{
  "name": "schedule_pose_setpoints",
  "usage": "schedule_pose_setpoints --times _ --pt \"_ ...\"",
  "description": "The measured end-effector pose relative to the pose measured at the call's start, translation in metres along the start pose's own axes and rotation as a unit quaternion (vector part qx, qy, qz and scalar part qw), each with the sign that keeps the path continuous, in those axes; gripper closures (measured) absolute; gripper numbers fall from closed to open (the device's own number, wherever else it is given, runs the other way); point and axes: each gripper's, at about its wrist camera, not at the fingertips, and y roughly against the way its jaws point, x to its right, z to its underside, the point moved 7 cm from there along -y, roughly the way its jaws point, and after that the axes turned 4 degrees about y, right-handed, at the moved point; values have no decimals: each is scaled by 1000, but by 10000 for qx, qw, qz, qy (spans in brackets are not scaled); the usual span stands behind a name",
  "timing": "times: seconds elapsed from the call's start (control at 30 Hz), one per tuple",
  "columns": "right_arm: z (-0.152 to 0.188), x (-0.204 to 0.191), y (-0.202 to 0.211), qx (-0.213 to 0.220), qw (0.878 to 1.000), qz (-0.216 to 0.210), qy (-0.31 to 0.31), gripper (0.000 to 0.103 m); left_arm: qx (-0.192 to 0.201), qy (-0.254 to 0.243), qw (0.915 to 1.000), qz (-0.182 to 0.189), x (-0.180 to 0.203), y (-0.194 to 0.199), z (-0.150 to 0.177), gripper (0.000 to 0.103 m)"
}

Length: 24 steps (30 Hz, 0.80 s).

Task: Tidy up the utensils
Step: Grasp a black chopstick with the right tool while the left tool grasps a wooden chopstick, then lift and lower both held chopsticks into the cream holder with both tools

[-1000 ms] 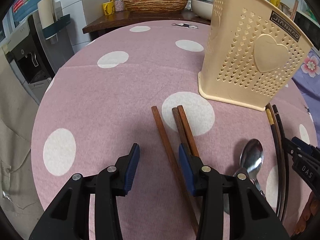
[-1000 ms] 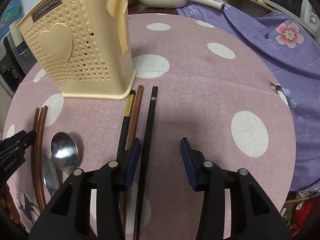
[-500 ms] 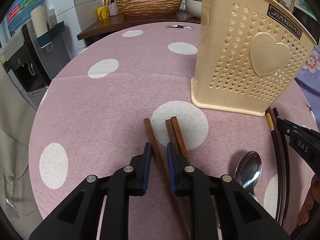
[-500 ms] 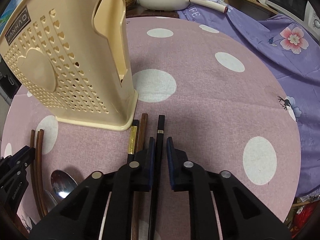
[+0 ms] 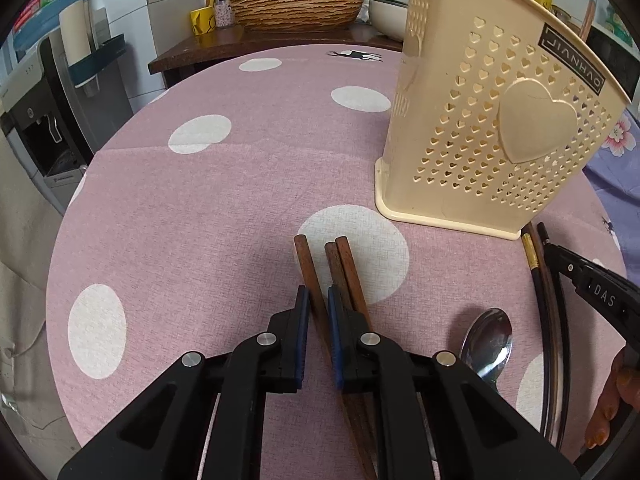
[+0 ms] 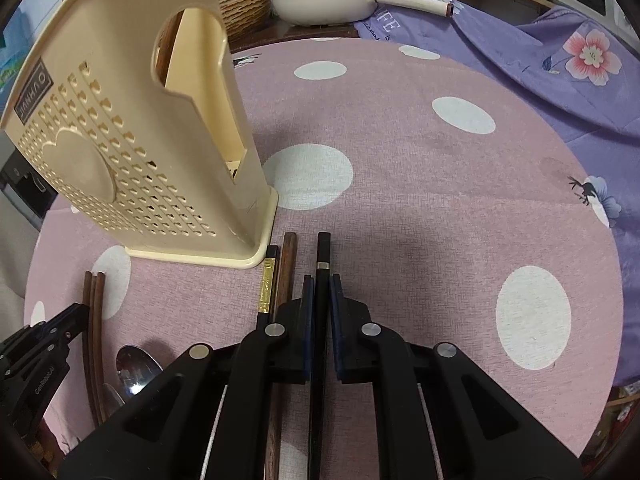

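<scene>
My left gripper [image 5: 318, 300] is shut on a brown wooden chopstick [image 5: 306, 264]; two more brown chopsticks [image 5: 346, 270] lie just right of it. My right gripper [image 6: 319, 284] is shut on a black chopstick [image 6: 323, 252] with a silver band. A black chopstick with a gold band [image 6: 267, 284] and a brown one [image 6: 286, 268] lie just left of it. The cream perforated utensil holder [image 5: 492, 136] stands upright beyond both grippers; it also shows in the right wrist view [image 6: 132, 148]. A metal spoon [image 5: 486, 344] lies between the two groups.
The round table has a pink cloth with white dots [image 5: 240, 200]. A purple floral cloth [image 6: 560, 80] drapes the right side. A woven basket [image 5: 296, 6] and a white pan [image 6: 324, 4] stand on a counter behind. A water dispenser [image 5: 36, 120] stands at left.
Both grippers went from open to shut, each closing on one chopstick. Both have moved forward toward the holder, and the held chopsticks appear slightly lifted.
</scene>
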Motion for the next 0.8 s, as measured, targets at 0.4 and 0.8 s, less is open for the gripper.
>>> schedule_pose_setpoints --times 0.4,0.8 --pt "-7 1 51 609 9971 -452 -56 95 288 67 9983 501 3 33 -6 95" --pt "-5 1 160 1503 9837 -974 157 95 977 -94 9871 1263 6 121 -19 95"
